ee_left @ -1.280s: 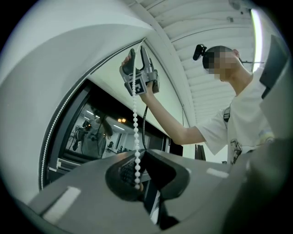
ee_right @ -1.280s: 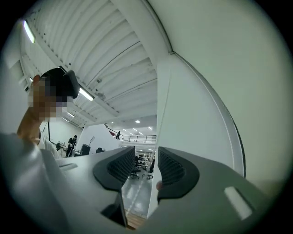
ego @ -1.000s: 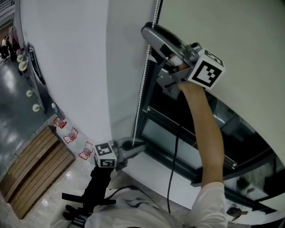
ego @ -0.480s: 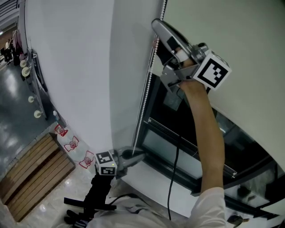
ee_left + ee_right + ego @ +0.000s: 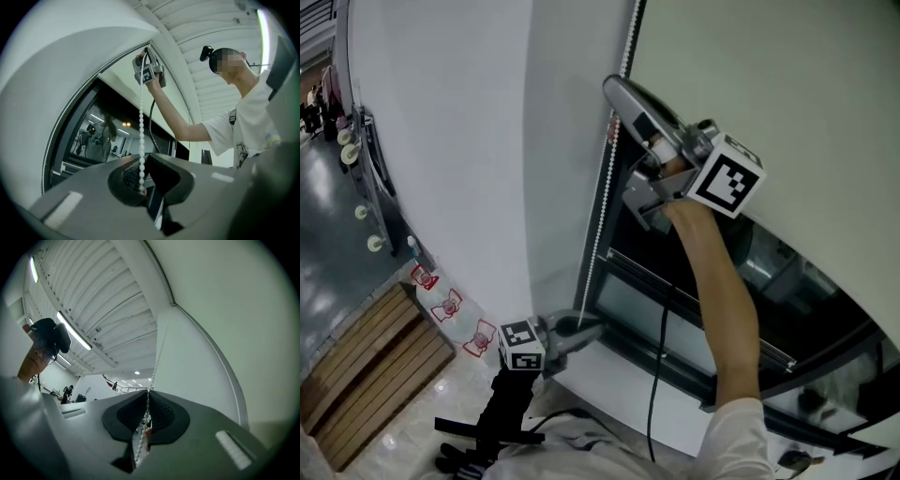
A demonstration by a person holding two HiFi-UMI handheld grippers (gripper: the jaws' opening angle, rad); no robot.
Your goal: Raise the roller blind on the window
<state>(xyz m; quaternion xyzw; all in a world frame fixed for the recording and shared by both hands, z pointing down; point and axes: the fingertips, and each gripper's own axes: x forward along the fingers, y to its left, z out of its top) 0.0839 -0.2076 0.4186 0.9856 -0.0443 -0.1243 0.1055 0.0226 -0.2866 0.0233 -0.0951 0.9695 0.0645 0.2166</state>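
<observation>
A white bead chain [image 5: 602,183] hangs down the window's left side, beside the pale roller blind [image 5: 797,103] that covers the upper glass. My right gripper [image 5: 615,90] is raised high on the chain. Its jaws have just been closing and now stand shut on the bead chain [image 5: 157,357], which runs between the right gripper's [image 5: 146,422] dark pads. My left gripper [image 5: 584,324] is low by the sill, shut on the chain's lower end. In the left gripper view the chain [image 5: 141,136] rises taut from the left gripper [image 5: 142,188] to the right gripper [image 5: 149,75].
Dark window glass [image 5: 675,281] shows below the blind's hem. A white sill [image 5: 619,375] runs under it, and a black cable [image 5: 661,347] hangs from my right arm. A white wall [image 5: 441,141] stands at the left, a slatted wooden bench [image 5: 375,356] far below.
My right gripper first rose a little along the chain, then came back down and to the left. The left gripper stays at the chain's lower end.
</observation>
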